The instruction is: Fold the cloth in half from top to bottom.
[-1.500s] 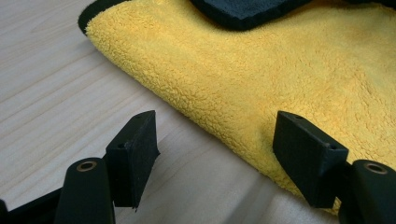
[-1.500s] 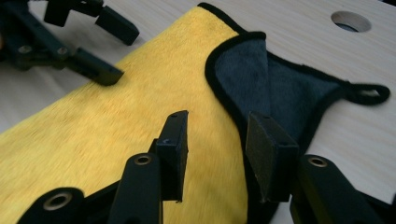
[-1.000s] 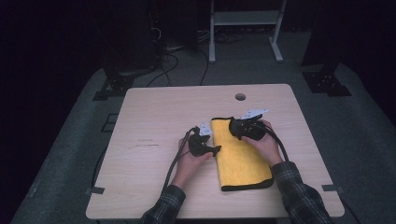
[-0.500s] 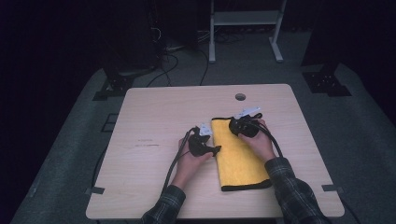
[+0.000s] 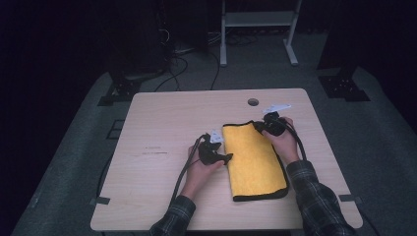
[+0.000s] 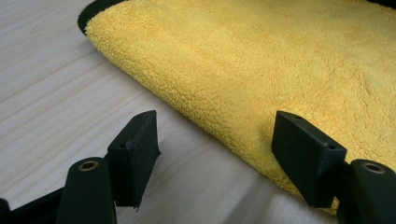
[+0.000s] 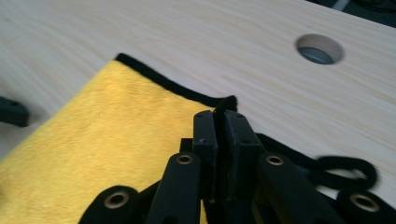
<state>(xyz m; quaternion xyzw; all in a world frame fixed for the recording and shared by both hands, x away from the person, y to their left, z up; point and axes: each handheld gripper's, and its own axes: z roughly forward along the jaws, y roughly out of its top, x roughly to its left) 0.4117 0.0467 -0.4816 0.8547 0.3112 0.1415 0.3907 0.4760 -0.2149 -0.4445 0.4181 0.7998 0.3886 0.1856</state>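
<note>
A folded yellow cloth (image 5: 255,162) is lying flat on the right half of the wooden table (image 5: 162,128), its long axis running from the person's near edge toward the far edge and leaning slightly to the left as it goes away. Its black-trimmed short ends are facing near and far, and its long folded side is facing the left gripper (image 5: 223,157). That gripper is resting low on the table just beside the cloth's left edge, its jaws standing well apart and holding nothing; in the left gripper view one pad (image 6: 135,151) is sitting over bare wood and the other over the fluffy edge. The right gripper (image 5: 259,129) is sitting at the cloth's far right corner, where its jaws have just been closing; in the right gripper view they are pressing together on the black-hemmed corner, which is poking up between the tips. A round cable hole (image 5: 253,102) is lying beyond that corner.
</note>
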